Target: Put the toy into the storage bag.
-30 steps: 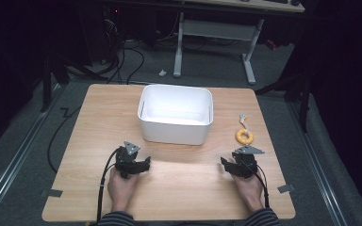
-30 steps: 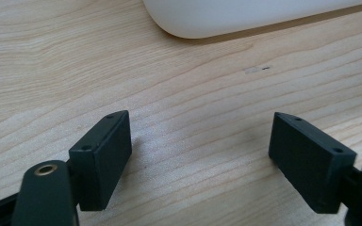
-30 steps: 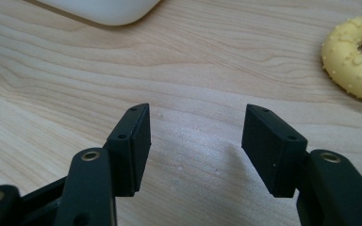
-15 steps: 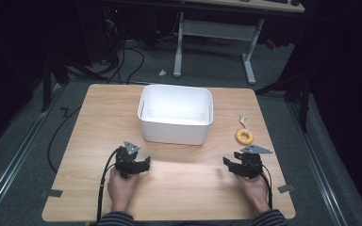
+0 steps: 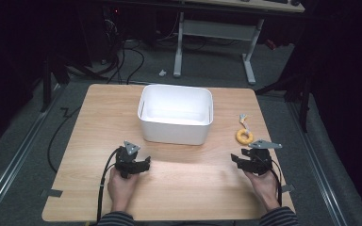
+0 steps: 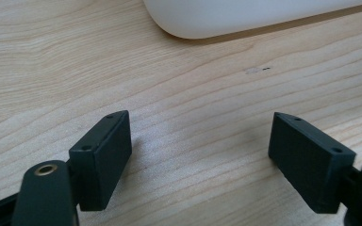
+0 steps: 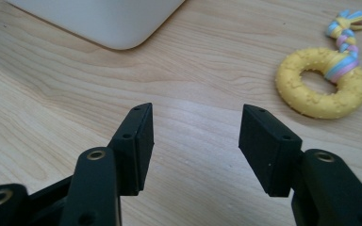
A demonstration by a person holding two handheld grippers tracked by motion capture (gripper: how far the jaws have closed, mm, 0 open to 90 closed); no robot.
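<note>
A yellow ring toy (image 5: 244, 136) with a braided pastel rope lies on the wooden table (image 5: 99, 122), right of a white bin (image 5: 176, 115). My right gripper (image 5: 236, 160) hovers just short of the ring, a little to its left. In the right gripper view the ring (image 7: 323, 82) lies ahead and to the right of the gripper (image 7: 195, 110). Its jaws have just been closing but stand apart, with nothing between them. My left gripper (image 5: 145, 164) rests near the bin's front left corner. It (image 6: 200, 120) is open wide over bare wood.
The bin's front wall (image 6: 245, 14) is close ahead of the left gripper, and its corner (image 7: 99, 19) is at the right gripper's upper left. Cables (image 5: 122, 56) and a desk frame (image 5: 217, 33) stand on the floor beyond the table.
The right hand has lifted slightly and shifted right, toward the ring. The left hand has stayed where it was.
</note>
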